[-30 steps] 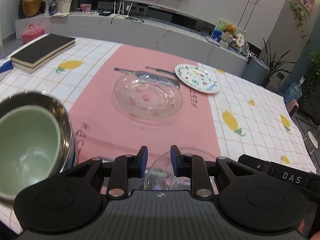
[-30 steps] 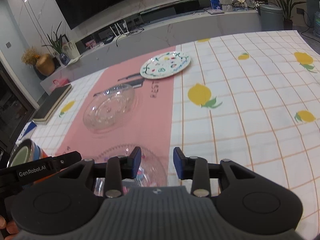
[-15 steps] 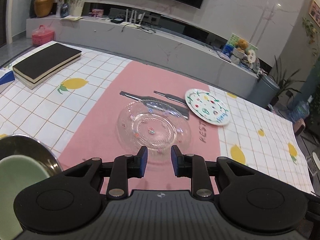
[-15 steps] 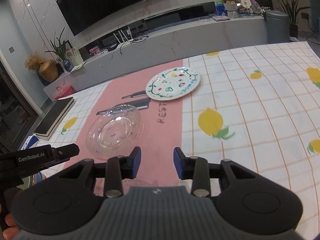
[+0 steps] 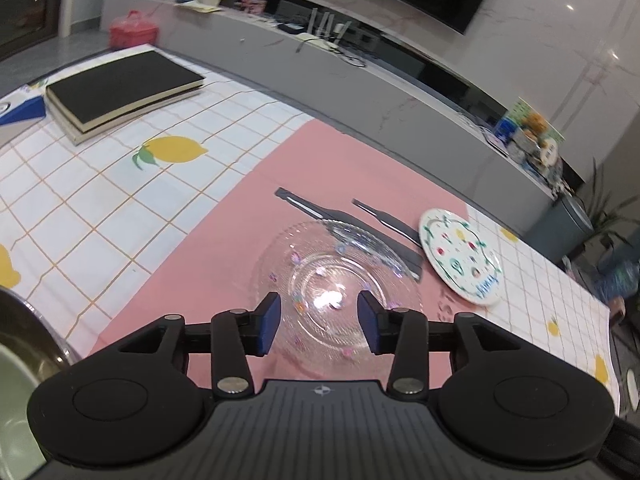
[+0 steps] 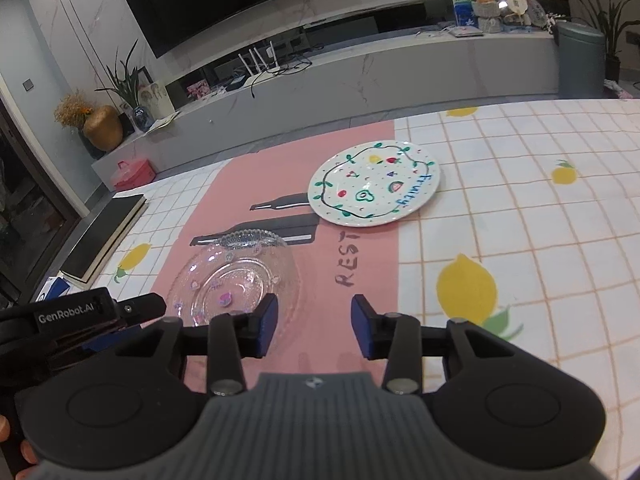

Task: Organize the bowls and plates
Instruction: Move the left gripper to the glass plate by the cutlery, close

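The glass plate (image 5: 336, 292) lies flat on the pink runner (image 5: 224, 240), with the left gripper (image 5: 319, 316) right over its near half, fingers apart and nothing between them. In the right wrist view the same plate sits to the left of the right gripper (image 6: 313, 326), which hangs over bare runner, its fingers also apart and empty. The painted plate (image 6: 374, 184) rests further back, straddling the edge of the runner and the checked cloth (image 6: 520, 220), well apart from the glass one. At the lower left of the left view a metal bowl (image 5: 24, 332) holds a green bowl (image 5: 16, 412) inside it. The glass plate looks stiff, smooth and breakable, likely slick under the pads and heavy for its thinness. Its raised, ribbed rim is the only part standing clear of the runner, so the near rim seems the place to pinch, one finger under the lip and one on top. A grip near the middle would find nothing to close on, and a loose pinch could let it slide out and chip.
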### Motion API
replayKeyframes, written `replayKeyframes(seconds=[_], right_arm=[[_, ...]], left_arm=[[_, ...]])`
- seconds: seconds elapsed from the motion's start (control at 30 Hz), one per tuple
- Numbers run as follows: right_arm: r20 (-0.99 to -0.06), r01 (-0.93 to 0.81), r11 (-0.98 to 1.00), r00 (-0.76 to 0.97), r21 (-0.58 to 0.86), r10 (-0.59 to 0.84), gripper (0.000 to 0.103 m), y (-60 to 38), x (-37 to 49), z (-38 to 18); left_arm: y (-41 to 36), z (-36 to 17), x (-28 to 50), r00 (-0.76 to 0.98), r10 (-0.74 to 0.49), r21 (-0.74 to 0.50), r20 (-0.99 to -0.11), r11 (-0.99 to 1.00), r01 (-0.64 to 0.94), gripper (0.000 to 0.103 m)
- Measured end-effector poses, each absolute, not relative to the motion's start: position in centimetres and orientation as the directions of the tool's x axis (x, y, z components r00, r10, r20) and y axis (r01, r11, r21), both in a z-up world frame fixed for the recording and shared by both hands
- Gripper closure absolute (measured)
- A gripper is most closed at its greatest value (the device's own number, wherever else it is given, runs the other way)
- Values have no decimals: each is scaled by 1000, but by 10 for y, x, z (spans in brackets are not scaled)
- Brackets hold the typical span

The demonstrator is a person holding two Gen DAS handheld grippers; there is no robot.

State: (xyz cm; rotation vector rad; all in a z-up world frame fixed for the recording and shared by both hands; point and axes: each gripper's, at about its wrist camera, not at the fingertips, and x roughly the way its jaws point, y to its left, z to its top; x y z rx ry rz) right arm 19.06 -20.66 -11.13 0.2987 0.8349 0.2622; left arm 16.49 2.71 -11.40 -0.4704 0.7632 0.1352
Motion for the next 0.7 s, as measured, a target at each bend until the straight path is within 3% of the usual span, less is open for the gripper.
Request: replayKeyframes(seconds=[0.3, 0.7], right_arm=[[-694, -98, 910, 616, 403, 373, 58, -198, 221, -125], [-711, -70, 885, 567, 461, 415, 59, -186, 250, -147]], left_arm=[[42, -128, 183, 708, 0, -378, -706, 846, -377, 46], [54, -146, 201, 668, 18, -383, -744, 807, -449, 45]])
